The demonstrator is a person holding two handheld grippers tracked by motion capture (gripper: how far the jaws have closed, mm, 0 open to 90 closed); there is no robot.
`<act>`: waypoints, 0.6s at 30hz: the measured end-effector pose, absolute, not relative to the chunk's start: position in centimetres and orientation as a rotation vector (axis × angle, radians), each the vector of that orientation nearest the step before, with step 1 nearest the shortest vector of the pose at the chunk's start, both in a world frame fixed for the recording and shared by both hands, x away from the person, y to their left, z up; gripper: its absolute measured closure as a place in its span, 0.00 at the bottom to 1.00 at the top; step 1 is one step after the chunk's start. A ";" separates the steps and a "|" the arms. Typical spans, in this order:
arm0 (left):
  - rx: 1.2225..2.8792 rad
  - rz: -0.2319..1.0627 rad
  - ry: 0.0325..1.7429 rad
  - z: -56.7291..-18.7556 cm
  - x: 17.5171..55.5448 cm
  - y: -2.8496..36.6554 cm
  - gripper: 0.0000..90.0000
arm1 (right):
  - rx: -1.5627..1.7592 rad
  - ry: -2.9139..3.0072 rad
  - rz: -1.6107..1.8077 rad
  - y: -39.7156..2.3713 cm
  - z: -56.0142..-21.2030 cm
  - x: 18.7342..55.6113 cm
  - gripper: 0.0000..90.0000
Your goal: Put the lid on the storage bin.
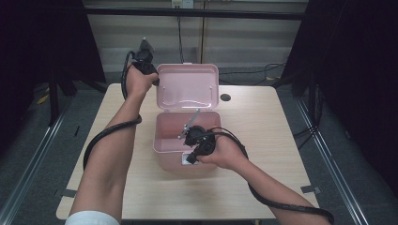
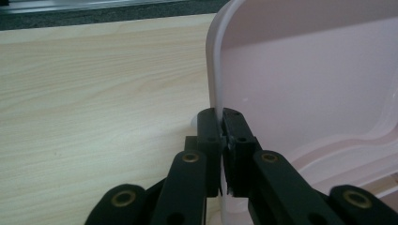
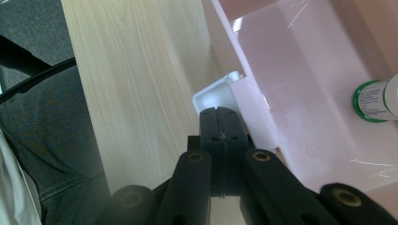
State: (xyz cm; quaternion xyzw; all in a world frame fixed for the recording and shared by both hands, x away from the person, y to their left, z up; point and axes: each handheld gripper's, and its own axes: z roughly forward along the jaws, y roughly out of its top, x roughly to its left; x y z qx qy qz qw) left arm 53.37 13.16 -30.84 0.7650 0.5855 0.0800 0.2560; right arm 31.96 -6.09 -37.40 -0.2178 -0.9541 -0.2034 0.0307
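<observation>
Black left tongs (image 2: 221, 129) pinch the raised pink lid's (image 2: 300, 84) left edge; we should keep that grip firm and swing it back gently. At centre, the pink box (image 1: 169, 140) sits open on the table (image 1: 263, 122). Right tongs (image 3: 225, 124), jaws closed, steady its white front latch (image 3: 213, 98).

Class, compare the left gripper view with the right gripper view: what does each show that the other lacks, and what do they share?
Left gripper view alone: the left gripper, its jaws shut on the edge of the raised pink lid.

Right gripper view alone: the right gripper, jaws shut at the white latch on the box's front wall, and inside the box a white bottle with a green band.

Both: the pink plastic box and the light wooden table.
</observation>
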 end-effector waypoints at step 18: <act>2.081 0.210 1.567 -29.2 52.1 13.8 0.97 | -0.701 -2.938 -0.627 -5.8 -37.4 32.2 1.00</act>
